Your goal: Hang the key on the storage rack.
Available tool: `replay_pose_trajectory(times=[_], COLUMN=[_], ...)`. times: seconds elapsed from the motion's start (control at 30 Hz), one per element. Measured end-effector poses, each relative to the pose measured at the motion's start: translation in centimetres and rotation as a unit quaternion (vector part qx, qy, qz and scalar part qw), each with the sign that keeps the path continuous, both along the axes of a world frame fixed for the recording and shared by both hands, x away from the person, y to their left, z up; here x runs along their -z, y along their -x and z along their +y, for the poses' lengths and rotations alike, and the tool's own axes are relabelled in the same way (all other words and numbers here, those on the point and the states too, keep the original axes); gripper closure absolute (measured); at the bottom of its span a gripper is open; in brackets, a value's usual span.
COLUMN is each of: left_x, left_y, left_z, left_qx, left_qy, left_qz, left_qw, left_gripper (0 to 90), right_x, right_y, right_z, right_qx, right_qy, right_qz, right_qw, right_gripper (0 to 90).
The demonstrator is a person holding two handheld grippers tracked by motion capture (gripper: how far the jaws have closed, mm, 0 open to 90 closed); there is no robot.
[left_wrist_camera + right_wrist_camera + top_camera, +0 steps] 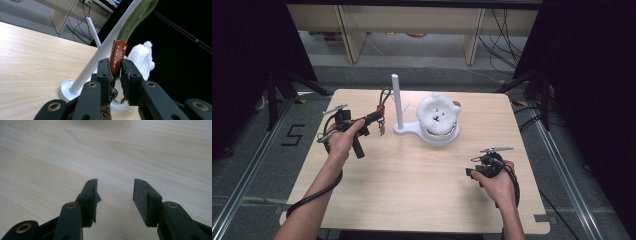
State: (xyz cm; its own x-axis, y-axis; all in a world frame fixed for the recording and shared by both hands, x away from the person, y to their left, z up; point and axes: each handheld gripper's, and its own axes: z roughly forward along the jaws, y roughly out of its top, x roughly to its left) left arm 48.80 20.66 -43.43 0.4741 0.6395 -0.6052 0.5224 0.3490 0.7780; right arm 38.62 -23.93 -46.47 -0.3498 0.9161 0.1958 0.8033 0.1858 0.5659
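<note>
Pale wood-grain laminate forms the table, on which all items are carried. A white stand is placed at the far centre; its upright post is judged to serve as a hanging peg, and a short side prong is seen on it. A white plush toy is seated on the round base at the right of the post, touching it.

The left tongs are held raised, just left of the post, and are clenched on the brown stitched leather tab of a keyring. Its green braided cord loop is held uppermost, presumably so that it can be passed over the post.

The right tongs are rested at the near right, released, with nothing between them.

No brand or label can be read on the items; a "5" is marked on the floor at the left.
</note>
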Motion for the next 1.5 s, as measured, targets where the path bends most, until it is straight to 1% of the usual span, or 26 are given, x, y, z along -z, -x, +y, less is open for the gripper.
replay_pose_trajectory(times=[0.03,0.07,0.1,0.17,0.2,0.23,0.3,0.4,0.43,0.63,0.77,0.8,0.87,0.9,0.97,1.0,1.03,1.07,1.1,1.13,1.17,1.2,1.23,1.27,1.3,1.5], left_x=[0.0,-0.1,-0.1,0.0,-0.1,-0.1,-0.1,-0.1,-0.1,0.1,0.0,0.0,-0.1,-0.2,-0.2,-0.2,-0.1,0.0,0.1,0.2,0.3,0.4,0.5,0.5,0.5,0.7], left_y=[0.0,0.1,0.1,0.3,0.4,0.4,0.4,0.1,0.0,0.3,0.5,0.4,0.3,0.3,0.5,0.6,0.7,0.7,0.6,0.6,0.5,0.4,0.3,0.2,0.1,-0.2], left_z=[-0.1,-0.1,-0.1,0.0,0.0,0.2,0.4,0.8,0.9,0.9,1.3,1.4,1.6,1.6,1.6,1.7,1.8,1.9,2.0,2.2,2.3,2.4,2.4,2.4,2.4,2.0], left_qx=[0.002,0.005,0.006,0.009,0.008,0.008,0.007,0.004,0.003,0.005,0.010,0.008,0.007,0.008,0.010,0.010,0.009,0.007,0.007,0.008,0.007,0.005,0.003,0.002,0.001,-0.003], left_qy=[0.006,0.011,0.015,0.025,0.030,0.033,0.035,0.047,0.049,0.048,0.061,0.062,0.061,0.060,0.058,0.056,0.056,0.058,0.064,0.070,0.075,0.079,0.079,0.080,0.080,0.081], left_qz=[0.004,0.006,0.008,0.009,0.014,0.015,0.017,0.023,0.023,0.022,0.022,0.022,0.022,0.021,0.020,0.020,0.021,0.022,0.025,0.029,0.032,0.033,0.035,0.037,0.038,0.043], left_qw=[1.0000,0.9999,0.9998,0.9996,0.9994,0.9993,0.9992,0.9986,0.9985,0.9986,0.9979,0.9978,0.9979,0.9980,0.9981,0.9981,0.9982,0.9980,0.9976,0.9971,0.9967,0.9963,0.9963,0.9961,0.9960,0.9958], left_gripper=[77.8,78.0,78.1,78.3,78.4,78.4,78.5,78.4,78.4,79.2,80.1,80.2,80.3,80.5,80.6,80.7,80.8,80.9,81.0,81.1,81.1,81.2,81.2,81.2,81.1,81.1], right_x=[0.0,0.1,0.0,0.1,0.0,0.0,0.0,0.0,0.0,0.0,0.0,0.1,0.1,0.0,0.0,0.1,0.0,0.0,0.1,0.0,0.0,0.2,0.2,0.2,0.2,0.2], right_y=[0.0,0.0,-0.1,0.0,0.0,0.0,0.0,0.0,0.0,0.0,0.0,0.0,0.0,0.1,0.1,0.0,0.0,0.0,0.0,0.0,0.0,0.0,0.0,0.0,-0.1,0.0], right_z=[0.0,-0.1,-0.2,-0.1,0.0,0.0,-0.1,0.0,0.0,0.0,0.0,0.0,0.1,0.2,0.2,0.1,0.0,0.0,0.1,0.1,0.1,0.2,0.2,0.2,0.1,0.1], right_qx=[-0.002,-0.001,-0.005,-0.003,0.001,-0.001,0.000,-0.001,-0.006,-0.005,-0.006,-0.005,-0.005,0.000,0.001,-0.004,-0.006,-0.005,-0.001,0.000,-0.002,0.001,-0.005,-0.005,-0.009,-0.010], right_qy=[0.001,0.008,0.021,0.012,0.004,0.001,0.002,0.001,0.005,0.008,0.008,0.004,0.003,-0.002,-0.001,0.003,0.007,0.008,0.002,0.000,0.002,-0.003,0.003,0.001,0.005,0.009], right_qz=[0.000,-0.003,0.003,-0.004,-0.001,-0.001,-0.001,0.000,0.006,0.006,0.007,0.000,-0.001,0.005,0.006,-0.001,0.006,0.006,0.000,0.013,0.013,-0.001,0.001,0.000,0.006,0.008], right_qw=[1.0000,1.0000,0.9998,0.9999,1.0000,1.0000,1.0000,1.0000,1.0000,0.9999,0.9999,1.0000,1.0000,1.0000,1.0000,1.0000,0.9999,0.9999,1.0000,0.9999,0.9999,1.0000,1.0000,1.0000,0.9999,0.9999], right_gripper=[55.3,55.3,55.3,55.3,55.3,55.3,55.3,55.3,55.3,55.3,55.4,55.3,55.3,55.3,55.3,55.3,55.3,55.3,55.3,55.3,55.3,55.3,55.3,55.3,55.3,55.3])
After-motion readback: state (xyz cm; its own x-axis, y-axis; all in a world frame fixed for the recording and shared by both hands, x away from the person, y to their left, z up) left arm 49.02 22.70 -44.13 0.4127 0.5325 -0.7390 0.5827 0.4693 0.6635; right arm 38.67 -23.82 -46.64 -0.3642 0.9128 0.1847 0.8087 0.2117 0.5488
